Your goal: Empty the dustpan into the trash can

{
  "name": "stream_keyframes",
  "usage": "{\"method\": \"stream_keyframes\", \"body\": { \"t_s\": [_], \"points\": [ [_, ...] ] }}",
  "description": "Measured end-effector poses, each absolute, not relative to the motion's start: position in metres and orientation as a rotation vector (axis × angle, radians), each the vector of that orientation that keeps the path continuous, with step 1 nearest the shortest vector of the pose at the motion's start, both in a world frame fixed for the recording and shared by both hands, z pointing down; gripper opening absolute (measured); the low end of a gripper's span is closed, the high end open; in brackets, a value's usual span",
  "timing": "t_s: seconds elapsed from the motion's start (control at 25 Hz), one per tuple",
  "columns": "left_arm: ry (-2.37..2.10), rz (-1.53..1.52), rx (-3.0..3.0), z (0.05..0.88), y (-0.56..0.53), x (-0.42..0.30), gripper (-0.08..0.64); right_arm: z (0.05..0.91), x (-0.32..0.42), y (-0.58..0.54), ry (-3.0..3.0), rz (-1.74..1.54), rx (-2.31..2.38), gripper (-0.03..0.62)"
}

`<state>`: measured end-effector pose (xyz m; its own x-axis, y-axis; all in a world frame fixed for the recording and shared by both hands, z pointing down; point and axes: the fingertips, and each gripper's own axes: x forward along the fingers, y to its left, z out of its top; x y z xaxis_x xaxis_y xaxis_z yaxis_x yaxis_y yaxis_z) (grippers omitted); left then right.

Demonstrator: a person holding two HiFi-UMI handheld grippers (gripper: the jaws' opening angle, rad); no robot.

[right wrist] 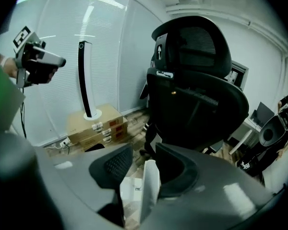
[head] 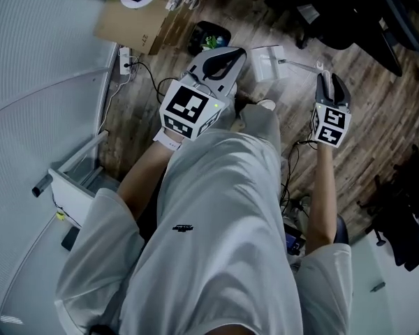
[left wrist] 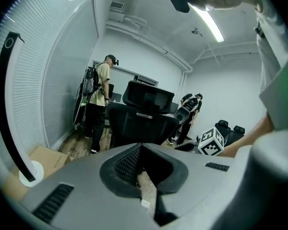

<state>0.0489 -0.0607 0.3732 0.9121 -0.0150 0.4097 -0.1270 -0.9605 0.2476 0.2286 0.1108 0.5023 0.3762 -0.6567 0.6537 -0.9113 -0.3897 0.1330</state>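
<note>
We hold our left claw [left wrist: 143, 161] shut and empty, our right claw [right wrist: 139, 166] wide with the white dustpan handle [right wrist: 149, 188] loose between

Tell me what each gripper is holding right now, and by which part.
Left gripper: shut, empty. Right gripper: jaws apart around a white upright piece, likely part of the dustpan; it doesn't look clamped.

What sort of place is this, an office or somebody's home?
Most likely an office or lab room: a black mesh office chair, slatted window blinds along the wall, and cardboard boxes on a wood-look floor.
</note>
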Motion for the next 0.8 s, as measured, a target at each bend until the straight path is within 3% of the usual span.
{"method": "stream_keyframes", "body": {
  "t_s": [0.64, 0.8],
  "points": [
    [-0.247, 0.492, 2.832, 0.326, -0.085, 0.015, 0.006, 0.353, 0.183, 0.067, -1.578, 0.517, 2.333, 0.141],
    [-0.292, 0.464, 2.837, 0.311, -0.092, 0.004, 0.006, 0.323, 0.168, 0.059, -1.627, 0.459, 2.340, 0.100]
  ]
}}
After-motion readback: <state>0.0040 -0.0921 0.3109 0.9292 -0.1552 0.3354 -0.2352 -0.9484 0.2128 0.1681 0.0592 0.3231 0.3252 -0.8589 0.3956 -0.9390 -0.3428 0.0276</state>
